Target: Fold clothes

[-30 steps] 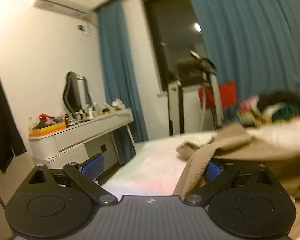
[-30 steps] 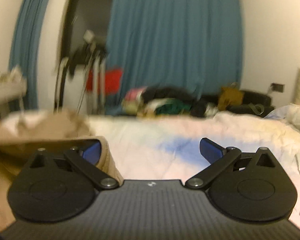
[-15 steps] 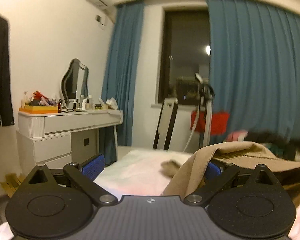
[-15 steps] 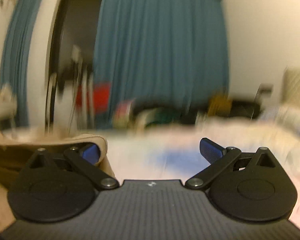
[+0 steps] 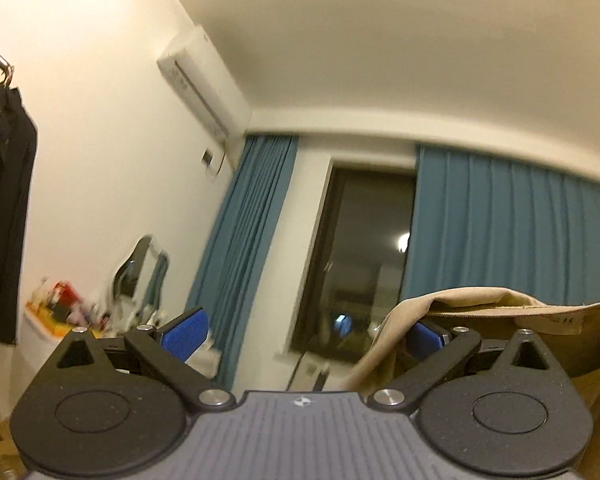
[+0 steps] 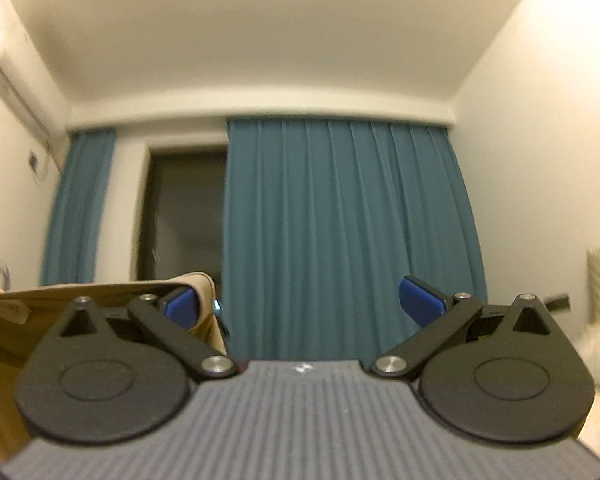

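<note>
No writing can be read in either view. A pale label (image 5: 561,322) sewn inside the tan garment (image 5: 480,300), just beyond the left gripper's right-hand finger, carries small dark marks too blurred to make out.

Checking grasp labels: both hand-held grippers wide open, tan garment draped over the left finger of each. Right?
Not quite. In the left wrist view the tan garment drapes over the left hand-held gripper's right finger, not its left. On the right hand-held gripper it is over the left finger. Both are wide open.
</note>
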A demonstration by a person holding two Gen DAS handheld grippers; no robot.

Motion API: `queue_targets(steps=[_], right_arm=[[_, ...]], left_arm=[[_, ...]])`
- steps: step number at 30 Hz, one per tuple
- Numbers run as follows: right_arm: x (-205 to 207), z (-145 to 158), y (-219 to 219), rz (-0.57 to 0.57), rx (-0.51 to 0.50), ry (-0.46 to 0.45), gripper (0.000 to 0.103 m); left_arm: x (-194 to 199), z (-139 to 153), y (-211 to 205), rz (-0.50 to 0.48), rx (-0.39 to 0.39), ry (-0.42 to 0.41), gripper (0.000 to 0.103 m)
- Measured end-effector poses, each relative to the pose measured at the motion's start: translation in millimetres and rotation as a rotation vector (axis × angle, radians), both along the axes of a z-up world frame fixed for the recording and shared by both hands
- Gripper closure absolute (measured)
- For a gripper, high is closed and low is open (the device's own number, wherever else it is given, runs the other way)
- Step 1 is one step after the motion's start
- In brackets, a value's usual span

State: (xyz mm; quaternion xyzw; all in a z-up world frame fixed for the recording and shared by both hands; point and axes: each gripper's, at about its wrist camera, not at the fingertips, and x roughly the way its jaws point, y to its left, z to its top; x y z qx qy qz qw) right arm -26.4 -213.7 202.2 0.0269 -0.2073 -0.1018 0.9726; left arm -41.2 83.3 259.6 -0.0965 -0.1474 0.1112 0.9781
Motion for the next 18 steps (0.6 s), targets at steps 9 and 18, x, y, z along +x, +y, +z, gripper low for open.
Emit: queue_targets(steps=[9, 18], right_arm=[[-73, 145, -14, 0.081, -0.063, -0.149, 0.0], [-50, 148, -41, 0.117, -0.03, 0.028, 0.0]], left_arm=[[-35, 160, 19, -0.127, -0.033, -0.064, 0.0], [21, 156, 7, -0.166, 0.003, 0.055, 0.0]])
